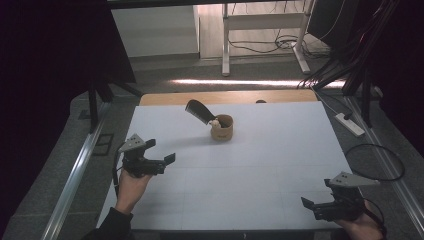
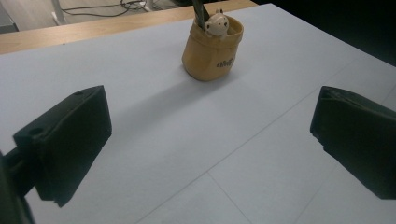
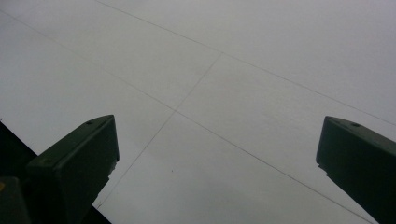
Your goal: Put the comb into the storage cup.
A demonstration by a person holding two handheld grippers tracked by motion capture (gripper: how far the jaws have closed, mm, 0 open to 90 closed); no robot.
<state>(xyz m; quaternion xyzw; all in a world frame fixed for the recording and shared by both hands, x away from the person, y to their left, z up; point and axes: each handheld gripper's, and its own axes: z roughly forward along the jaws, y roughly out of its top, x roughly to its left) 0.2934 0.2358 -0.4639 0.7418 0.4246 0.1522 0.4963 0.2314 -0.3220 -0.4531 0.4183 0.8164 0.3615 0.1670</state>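
A small tan cup of soft, wrinkled material stands on the far middle of the smooth white table. A black comb leans out of it to the left, beside a little cream toy figure at its rim (the cup has dark lettering on its side). The left gripper is near the left edge, its black blocky jaws wide apart and holding nothing, pointing toward the cup. The right gripper, at the near right corner, is also spread open and empty above the bare surface with thin lines.
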